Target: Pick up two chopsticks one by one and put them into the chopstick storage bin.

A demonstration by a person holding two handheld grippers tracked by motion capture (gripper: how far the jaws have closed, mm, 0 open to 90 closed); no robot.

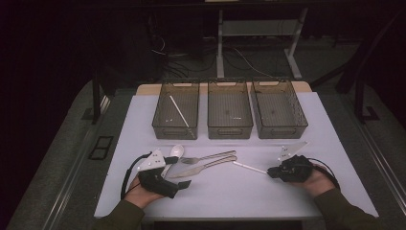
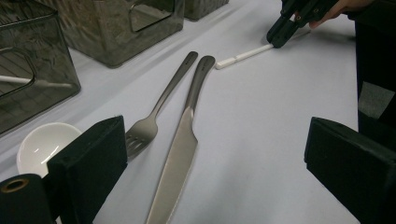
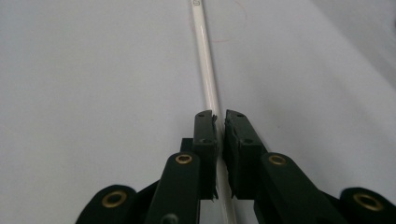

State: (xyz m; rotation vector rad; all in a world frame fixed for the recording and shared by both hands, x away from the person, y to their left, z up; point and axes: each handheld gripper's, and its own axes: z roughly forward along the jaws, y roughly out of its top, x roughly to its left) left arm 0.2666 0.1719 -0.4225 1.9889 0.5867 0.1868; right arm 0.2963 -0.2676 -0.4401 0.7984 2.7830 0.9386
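Right claw (image 1: 270,172): mine, clenched on the white stick (image 1: 250,167). In the right gripper view the two black jaws stand nearly together, with the stick's near end pinched between them.
White stick: it lies flat on the surface (image 1: 225,191) and runs straight out ahead of my right claw, its free end pointing toward my left claw. In the left gripper view that free end (image 2: 240,57) lies just beyond the knife handle, close but apart from it.
Left claw (image 1: 181,171): mine, released. In the left gripper view its jaws stand wide apart with nothing between the pads, low over the surface.
Knife (image 2: 180,149): on the surface straight ahead of my left claw, blade toward the claw, handle pointing away.
Fork (image 2: 154,116): just beside the knife, on its left in the left gripper view, tines toward the claw. The two handles nearly meet at their far ends.
White spoon (image 2: 39,144): its bowl sits behind the left jaw of my left claw, partly hidden by it.
Three bins: in a row well beyond both claws at the far side of the surface. The left bin (image 1: 176,109) holds another white stick (image 1: 179,111) lying slantwise. The middle bin (image 1: 230,109) and the right bin (image 1: 279,108) stand beside it.
Hands: my left hand (image 1: 143,189) and right hand (image 1: 313,179) each grasp a claw body near the close edge of the surface.
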